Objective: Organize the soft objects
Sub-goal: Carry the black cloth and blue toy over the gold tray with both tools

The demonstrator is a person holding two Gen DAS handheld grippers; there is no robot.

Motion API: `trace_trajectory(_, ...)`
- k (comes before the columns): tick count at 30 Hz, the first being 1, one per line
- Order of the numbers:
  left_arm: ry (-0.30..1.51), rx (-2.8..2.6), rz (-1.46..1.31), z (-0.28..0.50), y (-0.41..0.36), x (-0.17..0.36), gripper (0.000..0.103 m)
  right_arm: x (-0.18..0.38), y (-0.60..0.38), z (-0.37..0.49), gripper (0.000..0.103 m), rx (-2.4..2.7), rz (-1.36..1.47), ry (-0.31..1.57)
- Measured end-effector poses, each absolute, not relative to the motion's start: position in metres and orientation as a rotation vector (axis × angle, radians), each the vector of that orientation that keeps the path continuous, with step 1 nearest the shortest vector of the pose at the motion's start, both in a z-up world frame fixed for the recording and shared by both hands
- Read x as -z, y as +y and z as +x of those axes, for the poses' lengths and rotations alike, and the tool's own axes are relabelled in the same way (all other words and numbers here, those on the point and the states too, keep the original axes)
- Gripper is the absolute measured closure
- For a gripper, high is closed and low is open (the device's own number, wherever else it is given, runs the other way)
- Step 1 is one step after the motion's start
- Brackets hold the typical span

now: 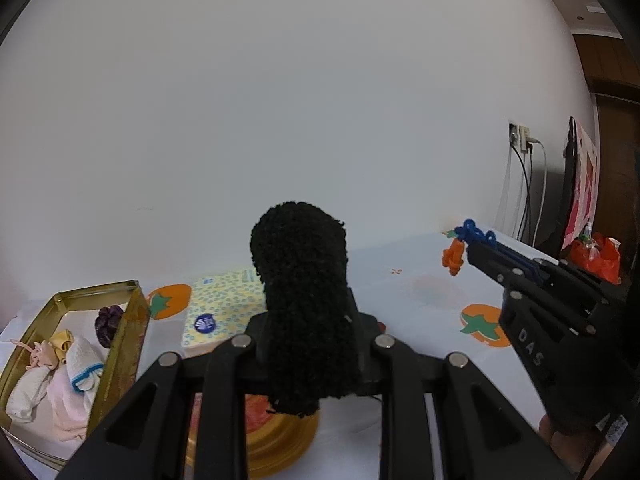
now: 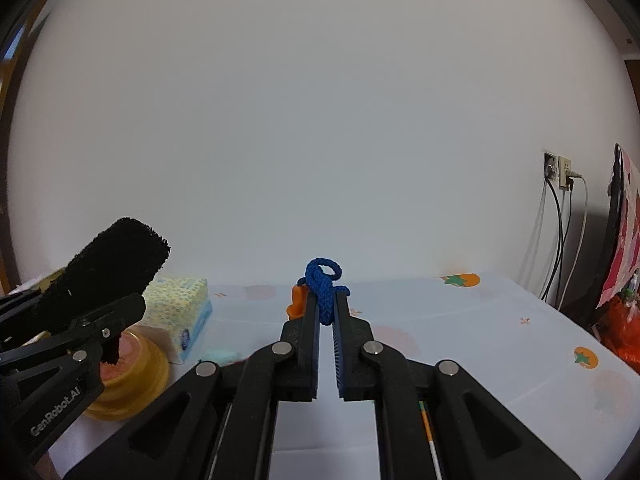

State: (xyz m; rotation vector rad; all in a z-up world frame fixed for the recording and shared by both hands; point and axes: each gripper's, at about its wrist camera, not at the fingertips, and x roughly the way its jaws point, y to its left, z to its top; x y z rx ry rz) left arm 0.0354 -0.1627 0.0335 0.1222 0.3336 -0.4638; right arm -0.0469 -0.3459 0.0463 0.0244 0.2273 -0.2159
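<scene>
- White wall behind; bench (image 2: 460, 320) under a pale cloth printed with orange fruit.
- Gold tin (image 1: 132, 320) at the left end of the bench, open, already holding a white sock, pink cloth, a yellow bit and a purple scrunchie (image 1: 109, 320).
- Tissue pack (image 1: 224, 304) just beside the tin; round yellow tub (image 2: 132, 376) near it, below the left tool.
- Left hand-held gripper (image 1: 308, 336): narrow, clamped on a black fuzzy sock (image 1: 300, 280), held clear of the bench, cuff standing up past the tips, rest hanging below.
- Right hand-held gripper (image 2: 326, 312): fully closed on a blue cord (image 2: 322, 292), looped above the tips; orange piece (image 2: 296, 300) hanging at its left side, attached or merely behind, cannot tell.
- Both soft things in the air, over the middle of the bench, well apart from each other and right of the tin.
- Step in hand, judged: carrying two picked-up items toward the tin; neither yet placed.
- Next move, judged: bring the sock over the tin's open top, clear the near wall, lower into the free space beside the scrunchie, then spread the jaws.
- Same for the cord afterwards, or alongside if room allows; tin looks fairly full at the near end.
- Risk, judged: fuzzy sock snagging on pads or the tin rim; thin cord slipping or dangling outside the wall.
- Right edge: wall sockets with cables, red bag; no part in the task.
</scene>
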Motion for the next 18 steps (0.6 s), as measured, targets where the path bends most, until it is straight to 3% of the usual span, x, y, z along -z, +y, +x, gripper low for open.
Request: trace_trajectory(18, 0.359, 0.354, 0.064, 0.074, -0.08, -0.04, 0.08, -0.056, -0.261, -0.021, 0.096, 0.07, 0.078, 0.218)
